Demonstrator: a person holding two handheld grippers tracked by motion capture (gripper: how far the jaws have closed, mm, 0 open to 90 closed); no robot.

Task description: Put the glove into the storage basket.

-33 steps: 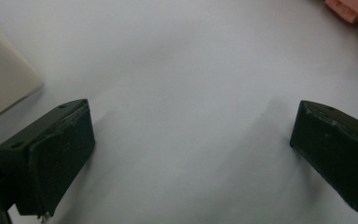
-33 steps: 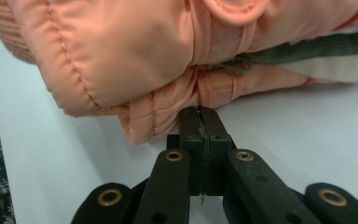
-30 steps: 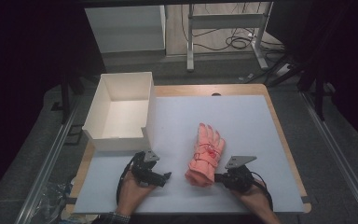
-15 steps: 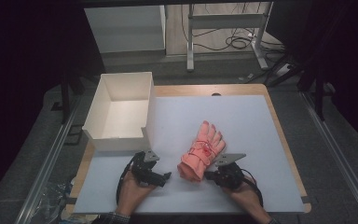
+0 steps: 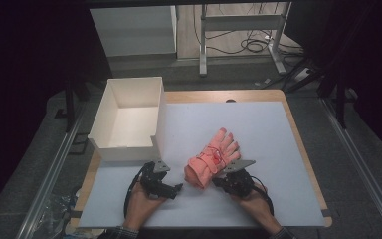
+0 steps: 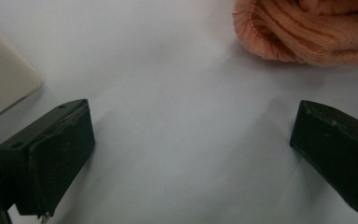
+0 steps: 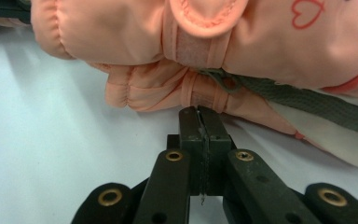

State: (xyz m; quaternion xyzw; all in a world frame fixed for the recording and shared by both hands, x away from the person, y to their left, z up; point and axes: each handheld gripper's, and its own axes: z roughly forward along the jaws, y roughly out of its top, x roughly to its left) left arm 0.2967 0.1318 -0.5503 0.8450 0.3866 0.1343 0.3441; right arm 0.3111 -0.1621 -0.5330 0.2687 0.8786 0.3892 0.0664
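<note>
Pink glove (image 5: pixel 212 158) lies on the white desk (image 5: pixel 258 119), near the front edge, right of the white open box (image 5: pixel 128 119) and apart from it. Long axis runs diagonal: fingers point to the far right, cuff to the near left. Ribbed knit cuff shows in the left gripper view (image 6: pixel 307 32). Right gripper view shows a padded salmon shell (image 7: pixel 168 42) with a hook-and-loop wrist strap, a grey strap, a red heart outline, and a pale underside.

Left tongs (image 5: pixel 171 189) sit just off the cuff end, jaws spread wide, nothing between them, bare desk below. Right tongs (image 5: pixel 222 182) are at the glove's near-right side, by the wrist. Jaws are pressed fully together, tips at the gathered wrist fabric (image 7: pixel 200 112); can't tell whether any fabric is pinched.
</note>
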